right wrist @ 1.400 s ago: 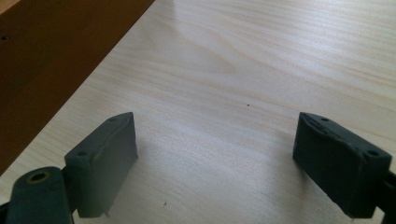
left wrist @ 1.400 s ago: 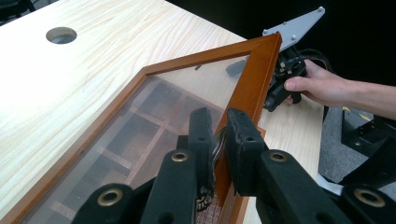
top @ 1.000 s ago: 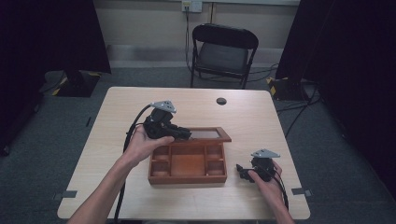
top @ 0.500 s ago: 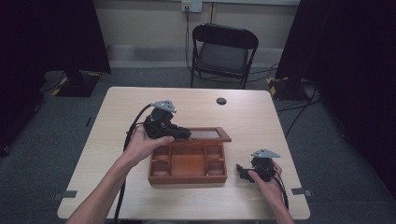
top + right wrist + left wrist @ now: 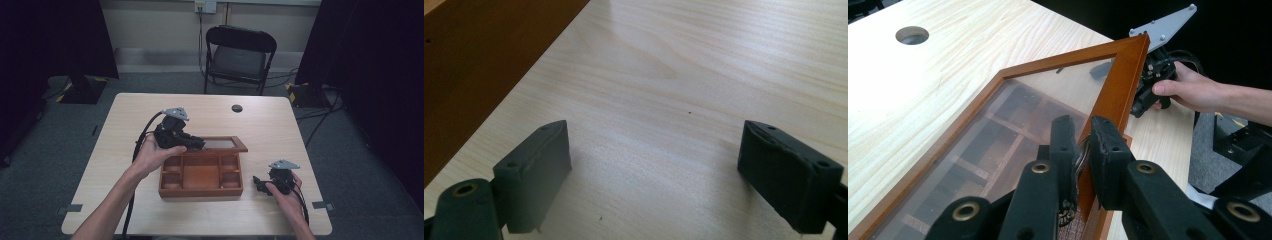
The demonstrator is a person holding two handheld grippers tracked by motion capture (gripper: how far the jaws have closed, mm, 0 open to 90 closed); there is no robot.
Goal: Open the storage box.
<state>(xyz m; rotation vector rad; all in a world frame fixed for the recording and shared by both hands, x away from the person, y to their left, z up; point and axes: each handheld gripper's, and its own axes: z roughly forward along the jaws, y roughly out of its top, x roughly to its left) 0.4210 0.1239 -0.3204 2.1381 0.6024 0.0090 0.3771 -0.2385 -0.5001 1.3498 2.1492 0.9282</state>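
A brown wooden box [image 5: 200,176] with several compartments sits on the table's near middle. Its glass-paned lid [image 5: 220,144] is raised at the far side. My left gripper [image 5: 197,145] is shut on the lid's wooden frame [image 5: 1120,75]; in the left gripper view the two pads [image 5: 1063,145] pinch the frame's edge by a small metal fitting, and the compartments show through the glass. My right gripper [image 5: 257,184] rests on the table to the right of the box. Its jaws stand open [image 5: 654,165] with bare tabletop between them, and the box's side [image 5: 474,50] is at their left.
The light wooden table [image 5: 125,125] has a round cable hole [image 5: 237,108] at its far side. A black folding chair [image 5: 237,55] stands behind the table. Dark curtains hang on both sides. Cables trail from both grippers.
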